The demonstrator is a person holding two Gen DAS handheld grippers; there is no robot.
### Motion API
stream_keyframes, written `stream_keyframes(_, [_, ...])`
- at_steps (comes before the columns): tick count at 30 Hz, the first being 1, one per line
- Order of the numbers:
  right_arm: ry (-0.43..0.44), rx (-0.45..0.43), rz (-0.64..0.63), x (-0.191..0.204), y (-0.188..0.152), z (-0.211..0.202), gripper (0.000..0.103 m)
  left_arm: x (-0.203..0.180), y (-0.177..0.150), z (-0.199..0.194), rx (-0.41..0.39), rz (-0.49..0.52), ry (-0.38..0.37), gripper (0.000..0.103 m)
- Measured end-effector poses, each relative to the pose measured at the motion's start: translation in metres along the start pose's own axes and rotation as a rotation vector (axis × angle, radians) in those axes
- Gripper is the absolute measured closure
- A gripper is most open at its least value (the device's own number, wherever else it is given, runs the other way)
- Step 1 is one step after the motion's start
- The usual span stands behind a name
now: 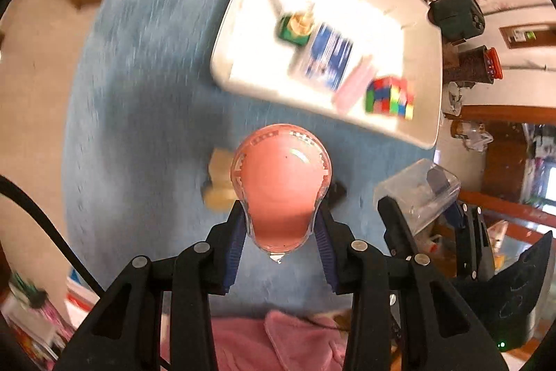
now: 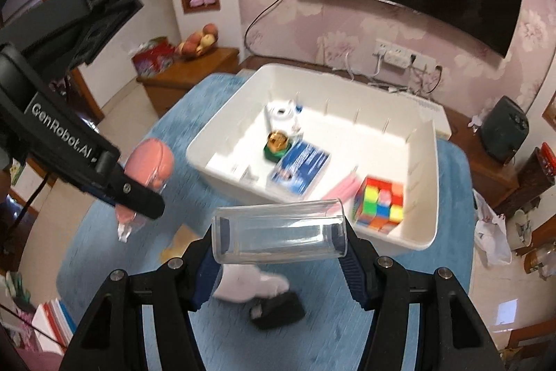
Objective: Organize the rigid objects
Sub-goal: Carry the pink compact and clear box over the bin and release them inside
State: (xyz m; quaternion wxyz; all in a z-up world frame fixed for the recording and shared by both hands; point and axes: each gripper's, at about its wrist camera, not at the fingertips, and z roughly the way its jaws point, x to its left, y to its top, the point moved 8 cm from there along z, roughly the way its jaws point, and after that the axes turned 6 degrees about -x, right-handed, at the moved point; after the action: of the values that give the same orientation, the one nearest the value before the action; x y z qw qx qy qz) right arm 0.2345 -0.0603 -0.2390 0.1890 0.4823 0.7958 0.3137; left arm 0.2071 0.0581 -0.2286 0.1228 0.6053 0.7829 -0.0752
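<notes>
A pink, bulb-shaped object in a clear plastic shell (image 1: 281, 190) is clamped by its narrow end between the blue pads of the left hand-held gripper (image 1: 280, 232), raised above the blue cloth-covered worktop (image 1: 146, 113). The right hand-held gripper (image 2: 279, 240) is closed on a clear, empty plastic box (image 2: 278, 233), held crosswise by its two ends in the air over the same worktop.

Beyond both lies a white plastic bin (image 2: 422, 183) on the worktop. Inside it are a multicoloured puzzle cube (image 2: 380, 202) in the near right corner, a pink flat piece (image 2: 344, 188) just beside the cube, a blue and white packet (image 2: 300, 171), a small green and gold item (image 2: 277, 145) and a white roll (image 2: 281, 113).

On the worktop under the right gripper lie a white object (image 2: 250, 284) touching a black one (image 2: 278, 310); blur hides what they are.
</notes>
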Motion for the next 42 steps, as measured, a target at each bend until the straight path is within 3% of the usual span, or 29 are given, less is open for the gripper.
stream_keyframes(9, [-0.049,-0.079,0.08,-0.029,0.023,0.022,0.041,-0.048,0.078,0.019,-0.183,0.142,0.105,0.061])
stream_keyframes(18, [-0.115,-0.137,0.209,-0.071,0.017,0.043,0.041,-0.078,0.115,0.032,-0.392,0.308,0.144,0.061])
stream_keyframes(24, [-0.125,-0.149,0.261,-0.086,0.009,0.053,0.041,-0.088,0.125,0.034,-0.546,0.388,0.186,0.061])
stream_keyframes(34, [-0.099,-0.151,0.263,-0.087,0.009,0.06,0.041,-0.1,0.131,0.021,-0.727,0.465,0.165,0.061])
stream_keyframes(38, [-0.095,-0.165,0.265,-0.086,0.011,0.055,0.028,-0.106,0.131,0.012,-0.763,0.469,0.138,0.061])
stream_keyframes(41, [-0.098,-0.181,0.256,-0.084,0.014,0.049,0.028,-0.111,0.129,-0.002,-0.813,0.481,0.133,0.058])
stream_keyframes(42, [-0.096,-0.181,0.25,-0.082,0.015,0.046,0.028,-0.112,0.128,-0.006,-0.824,0.489,0.139,0.052])
